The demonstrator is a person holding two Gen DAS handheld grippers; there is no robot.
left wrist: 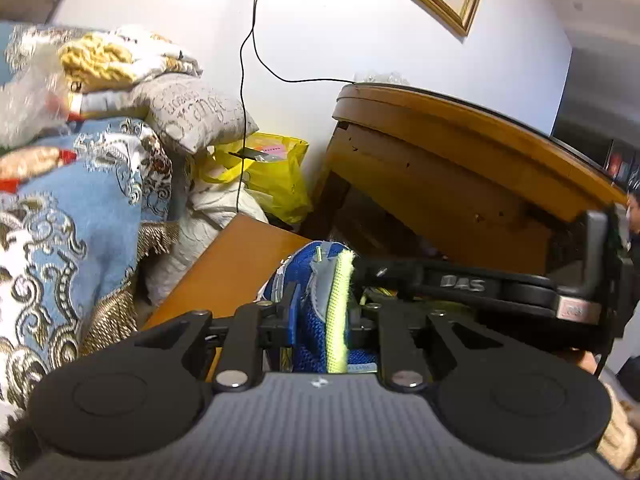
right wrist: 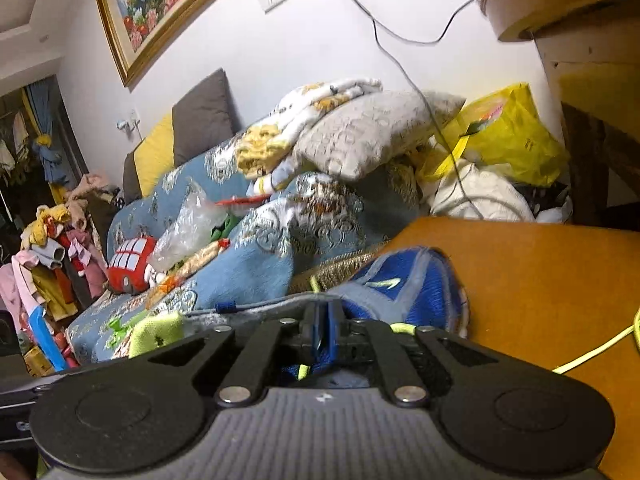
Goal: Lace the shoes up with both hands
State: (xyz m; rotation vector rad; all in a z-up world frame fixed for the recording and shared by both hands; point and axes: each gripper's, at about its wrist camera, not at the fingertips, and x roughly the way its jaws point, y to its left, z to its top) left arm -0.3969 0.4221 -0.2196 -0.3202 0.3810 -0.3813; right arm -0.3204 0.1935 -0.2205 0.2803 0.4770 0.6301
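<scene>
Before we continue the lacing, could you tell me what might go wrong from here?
The right gripper reaches in close beside the left gripper over the blue shoe; they could collide. The loose yellow lace trails across the table and may snag. The shoe sits near the table's edge by the sofa and could slide off.

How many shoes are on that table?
1: a blue shoe lies on the orange table, right at both grippers' fingertips, its yellow lace trailing off to one side. A second shoe may be hidden.
</scene>
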